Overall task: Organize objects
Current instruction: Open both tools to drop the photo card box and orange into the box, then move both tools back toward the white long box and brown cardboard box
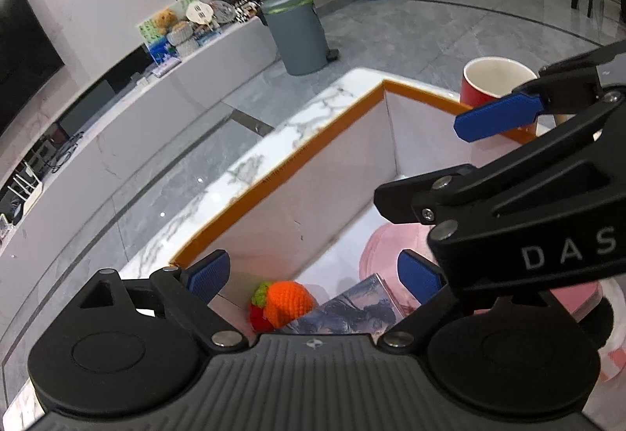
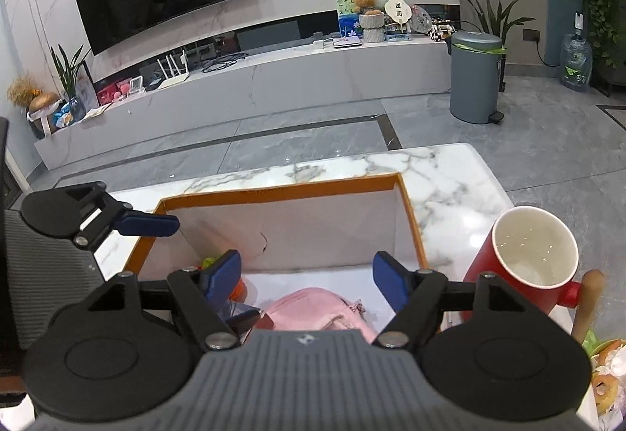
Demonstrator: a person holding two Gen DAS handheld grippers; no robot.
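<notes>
Inside box (image 2: 414,219), pink pouch (image 2: 313,313) half hidden behind right tool (image 2: 307,280).

Left gripper (image 1: 315,280) and right gripper (image 2: 307,280) hover side by side (fingers spread, empty).

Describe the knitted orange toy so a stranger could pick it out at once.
Start at the orange-rimmed white box on the marble table. In its near-left corner, beside a picture card and pink pouch, lies the crocheted orange fruit. It alone is yarn, with a green top and red piece attached.
</notes>
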